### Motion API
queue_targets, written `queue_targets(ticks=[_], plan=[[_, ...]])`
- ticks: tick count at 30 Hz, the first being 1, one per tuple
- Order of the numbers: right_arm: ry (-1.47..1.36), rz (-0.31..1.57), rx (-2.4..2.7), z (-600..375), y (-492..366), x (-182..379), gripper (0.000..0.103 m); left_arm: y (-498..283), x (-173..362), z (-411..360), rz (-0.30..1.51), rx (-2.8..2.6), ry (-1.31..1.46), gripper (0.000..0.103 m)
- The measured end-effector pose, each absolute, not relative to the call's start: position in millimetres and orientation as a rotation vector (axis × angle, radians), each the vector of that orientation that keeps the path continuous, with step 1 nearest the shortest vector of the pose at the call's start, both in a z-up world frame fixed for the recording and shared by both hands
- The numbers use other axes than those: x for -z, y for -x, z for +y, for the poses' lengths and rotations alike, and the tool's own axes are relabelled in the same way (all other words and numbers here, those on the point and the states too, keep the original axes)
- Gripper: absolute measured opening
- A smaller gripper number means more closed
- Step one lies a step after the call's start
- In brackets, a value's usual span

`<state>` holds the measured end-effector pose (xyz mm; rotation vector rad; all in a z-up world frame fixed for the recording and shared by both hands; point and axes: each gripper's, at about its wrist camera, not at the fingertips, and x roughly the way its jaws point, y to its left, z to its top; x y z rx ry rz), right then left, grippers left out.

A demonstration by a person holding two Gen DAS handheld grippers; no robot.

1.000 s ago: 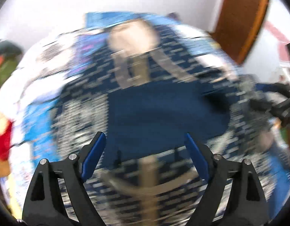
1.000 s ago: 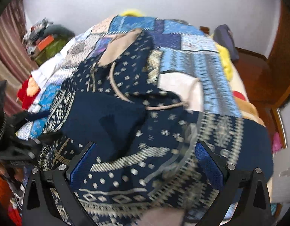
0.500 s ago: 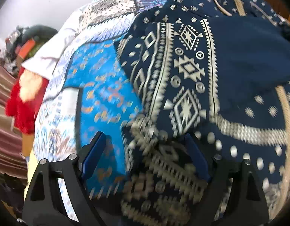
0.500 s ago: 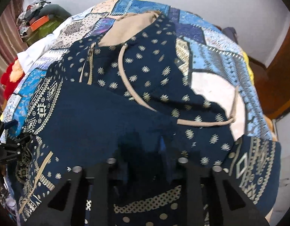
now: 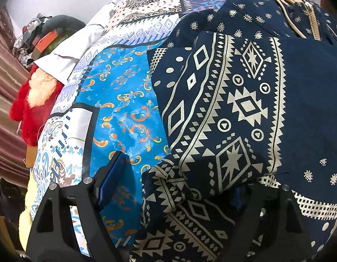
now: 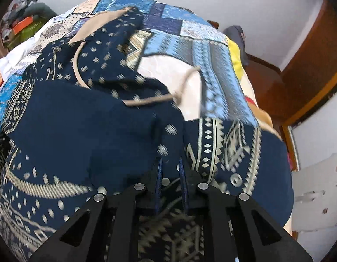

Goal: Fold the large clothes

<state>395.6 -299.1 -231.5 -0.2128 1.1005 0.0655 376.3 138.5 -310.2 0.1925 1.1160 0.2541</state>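
My right gripper [image 6: 170, 169] was closing, its jaws nearly together and pinching a fold of the navy cotton garment with cream geometric print [image 6: 85, 126]. My left gripper [image 5: 175, 187] was closing only slightly, jaws wide, straddling that garment's [image 5: 234, 109] patterned edge without pressing it. The garment lay spread over a blue patchwork bedspread [image 5: 124, 109]. A red plush toy [image 5: 30, 111] sat beside the bed.

Both my wrist cameras look steeply down, close over the navy patterned garment [image 5: 245, 109] on the patchwork bedspread [image 5: 124, 109]. Left view faces its left edge, right view its right; both share the garment's middle [image 6: 81, 120].
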Motion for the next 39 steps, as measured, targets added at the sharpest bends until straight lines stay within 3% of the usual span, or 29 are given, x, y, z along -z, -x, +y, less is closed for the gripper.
queue_targets(ticks=[11, 18, 23, 24, 25, 26, 28, 30, 39], plan=[[0.284, 1.099, -0.049, -306.2, -372.4, 218.8, 0.013, -352.6, 286.3, 135.4, 1.153, -0.208, -0.138, 0.083], [0.182, 1.047, -0.008, -346.2, -358.9, 189.9, 0.014, -340.4, 225.1, 112.5, 1.054, -0.140, -0.103, 0.083], [0.239, 1.140, 0.038, -376.6, -371.8, 229.7, 0.015, -356.2, 200.3, 71.0, 1.014, -0.051, -0.064, 0.084], [0.230, 1.121, 0.027, -379.6, -368.7, 228.8, 0.019, -362.9, 197.5, 56.0, 1.015, -0.013, -0.058, 0.084], [0.238, 1.113, 0.031, -380.9, -366.9, 227.3, 0.033, -367.1, 196.8, 44.6, 1.017, 0.010, -0.059, 0.084], [0.281, 1.098, 0.072, -381.9, -364.2, 224.8, 0.066, -370.9, 196.6, 33.3, 1.019, 0.030, -0.066, 0.084], [0.390, 1.037, 0.184, -386.7, -357.6, 223.5, 0.103, -381.9, 198.5, 0.1, 1.025, 0.076, -0.103, 0.084], [0.413, 1.006, 0.170, -398.6, -347.0, 227.3, 0.103, -392.3, 201.8, -33.3, 1.024, 0.123, -0.142, 0.084], [0.015, 1.086, 0.086, -488.2, -325.6, 214.4, 0.103, -427.6, 240.7, -140.9, 1.100, 0.278, -0.191, 0.084]])
